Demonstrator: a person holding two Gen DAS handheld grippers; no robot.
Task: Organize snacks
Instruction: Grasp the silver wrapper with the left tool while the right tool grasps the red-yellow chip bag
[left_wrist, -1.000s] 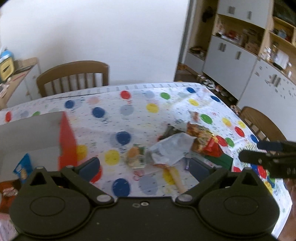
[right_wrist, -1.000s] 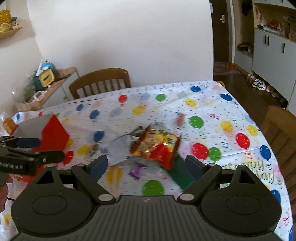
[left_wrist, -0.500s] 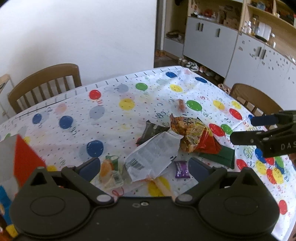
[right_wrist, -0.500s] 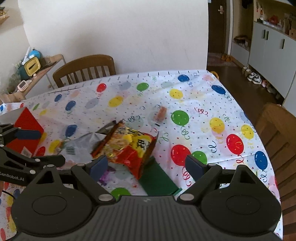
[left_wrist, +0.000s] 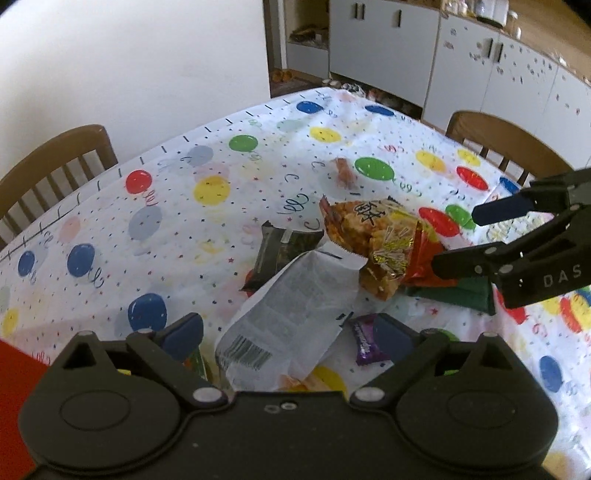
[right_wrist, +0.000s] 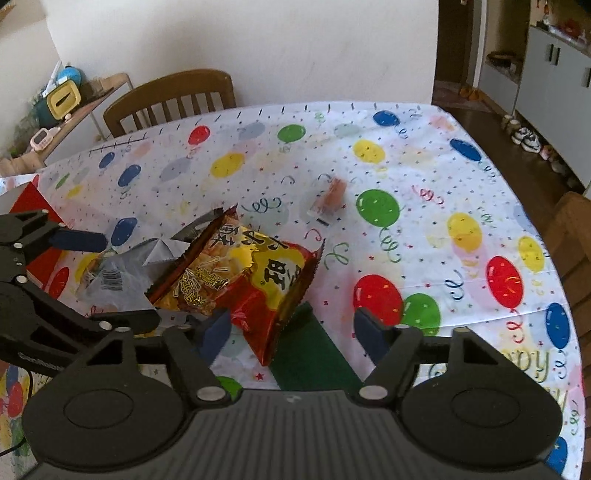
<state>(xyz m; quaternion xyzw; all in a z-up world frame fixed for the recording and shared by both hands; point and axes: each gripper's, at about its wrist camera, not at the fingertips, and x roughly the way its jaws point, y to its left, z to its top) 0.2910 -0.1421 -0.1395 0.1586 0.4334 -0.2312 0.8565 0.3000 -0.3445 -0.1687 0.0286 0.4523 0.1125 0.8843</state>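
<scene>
2 hand-held grippers we held: left hand-held gripper (left_wrist: 290, 334) wide over the white packet (left_wrist: 295, 314); right hand-held gripper (right_wrist: 291, 328), narrowing, unclamped astride the red snack bag (right_wrist: 243, 280).

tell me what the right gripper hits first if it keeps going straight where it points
Most likely the red and yellow snack bag, whose near corner lies between the right gripper's open fingers, resting on a green packet. Depth is unclear, so it may meet the packet instead.
</scene>
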